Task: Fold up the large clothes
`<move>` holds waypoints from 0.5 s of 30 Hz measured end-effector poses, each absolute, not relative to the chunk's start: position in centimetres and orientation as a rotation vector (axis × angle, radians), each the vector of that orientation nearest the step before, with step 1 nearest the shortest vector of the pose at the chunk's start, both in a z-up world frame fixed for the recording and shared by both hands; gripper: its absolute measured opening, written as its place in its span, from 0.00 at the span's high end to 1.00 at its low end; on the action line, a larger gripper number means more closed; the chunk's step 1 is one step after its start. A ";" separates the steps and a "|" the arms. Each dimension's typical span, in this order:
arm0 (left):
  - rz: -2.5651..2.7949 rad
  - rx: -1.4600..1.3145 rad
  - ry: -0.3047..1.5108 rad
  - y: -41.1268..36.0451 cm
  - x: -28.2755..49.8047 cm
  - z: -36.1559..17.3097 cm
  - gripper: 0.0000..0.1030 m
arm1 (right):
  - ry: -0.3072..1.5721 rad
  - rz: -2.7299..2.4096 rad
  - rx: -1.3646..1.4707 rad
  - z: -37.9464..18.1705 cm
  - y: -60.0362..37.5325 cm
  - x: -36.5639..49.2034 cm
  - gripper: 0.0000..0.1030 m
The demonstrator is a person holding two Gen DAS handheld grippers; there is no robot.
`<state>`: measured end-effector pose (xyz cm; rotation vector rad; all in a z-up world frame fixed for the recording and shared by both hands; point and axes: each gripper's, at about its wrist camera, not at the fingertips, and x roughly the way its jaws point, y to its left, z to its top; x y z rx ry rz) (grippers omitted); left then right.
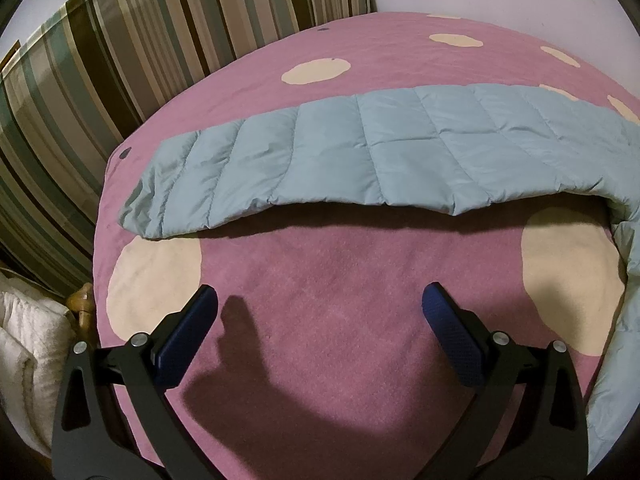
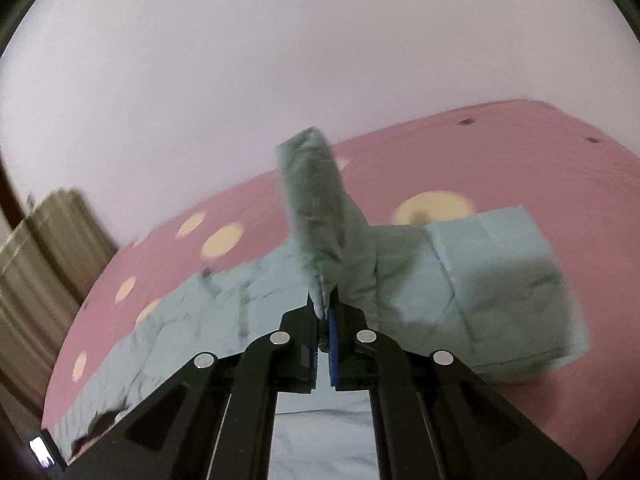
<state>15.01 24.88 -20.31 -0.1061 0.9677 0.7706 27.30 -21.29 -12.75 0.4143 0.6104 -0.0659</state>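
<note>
Right gripper [image 2: 323,312] is clamped on the blue quilted garment [image 2: 320,216]; left gripper [image 1: 320,312] is held wide open, empty, garment beyond it. No legible writing is seen.

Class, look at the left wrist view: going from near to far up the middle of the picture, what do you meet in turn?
Left gripper with open jaws → bare pink bedspread → light blue quilted garment → cream spot → striped curtain.

Bare pink bedspread [image 1: 320,280] ahead; quilted blue garment [image 1: 360,148] across beyond; striped curtain [image 1: 120,60] left.
</note>
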 end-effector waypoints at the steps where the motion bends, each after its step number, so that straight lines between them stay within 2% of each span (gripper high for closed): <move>1: 0.769 -0.109 0.968 24.9 15.0 -20.4 0.02 | 0.628 -0.039 0.400 -13.1 -19.9 27.7 0.97; 15: 0.768 -0.113 0.969 24.9 14.9 -20.4 0.02 | 0.849 0.221 0.176 -17.5 -9.7 30.1 0.97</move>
